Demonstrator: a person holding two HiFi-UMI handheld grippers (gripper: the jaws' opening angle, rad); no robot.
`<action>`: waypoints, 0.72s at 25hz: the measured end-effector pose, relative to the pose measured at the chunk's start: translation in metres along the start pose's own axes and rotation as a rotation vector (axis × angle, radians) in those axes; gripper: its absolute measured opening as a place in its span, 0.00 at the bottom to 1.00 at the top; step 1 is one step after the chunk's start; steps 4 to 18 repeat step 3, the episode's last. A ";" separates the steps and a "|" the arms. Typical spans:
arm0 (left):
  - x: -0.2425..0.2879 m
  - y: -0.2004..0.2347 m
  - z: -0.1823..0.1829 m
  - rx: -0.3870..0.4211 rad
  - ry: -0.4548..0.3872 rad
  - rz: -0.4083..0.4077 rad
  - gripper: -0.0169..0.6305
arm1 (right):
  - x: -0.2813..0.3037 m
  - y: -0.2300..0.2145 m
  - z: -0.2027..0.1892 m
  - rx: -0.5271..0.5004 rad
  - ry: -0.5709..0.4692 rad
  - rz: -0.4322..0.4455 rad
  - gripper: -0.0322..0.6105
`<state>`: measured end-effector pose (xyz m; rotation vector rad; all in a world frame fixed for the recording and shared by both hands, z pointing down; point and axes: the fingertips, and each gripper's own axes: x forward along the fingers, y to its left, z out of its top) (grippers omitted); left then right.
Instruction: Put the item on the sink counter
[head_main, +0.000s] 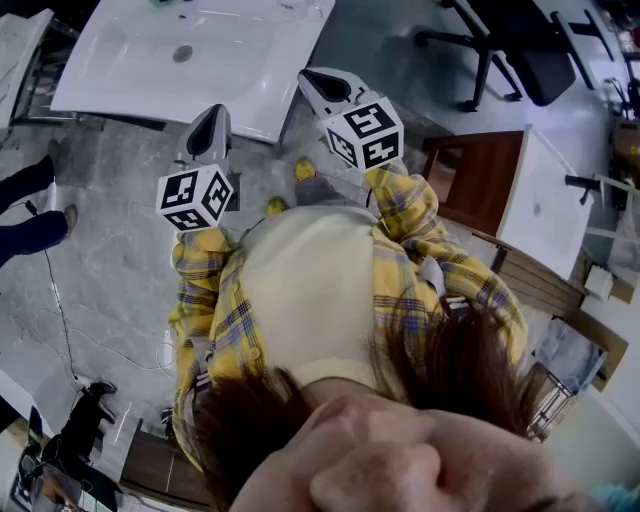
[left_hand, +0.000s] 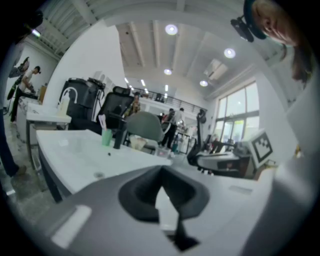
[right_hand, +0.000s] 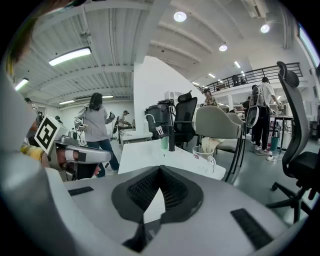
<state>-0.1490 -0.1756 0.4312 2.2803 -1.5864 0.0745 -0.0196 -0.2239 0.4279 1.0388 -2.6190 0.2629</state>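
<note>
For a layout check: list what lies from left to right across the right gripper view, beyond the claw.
Marker cube → person in grey top → green cup → clear mug → black office chair.

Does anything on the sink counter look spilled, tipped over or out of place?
Nothing stands out. The green cup and the clear mug stand upright on the sink counter, and no spill shows.

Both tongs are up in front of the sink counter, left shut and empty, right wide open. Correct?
No: the right tongs are shut too, jaws together with nothing between them, as the right gripper view shows. The left tongs are shut and empty, and both are up in front of the sink counter.
</note>
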 end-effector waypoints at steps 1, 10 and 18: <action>0.000 0.001 0.000 -0.002 -0.001 0.001 0.03 | 0.001 0.000 0.000 -0.001 0.001 0.001 0.07; 0.000 0.003 0.000 -0.008 -0.002 0.004 0.03 | 0.004 0.002 0.000 -0.004 0.004 0.005 0.07; 0.000 0.003 0.000 -0.008 -0.002 0.004 0.03 | 0.004 0.002 0.000 -0.004 0.004 0.005 0.07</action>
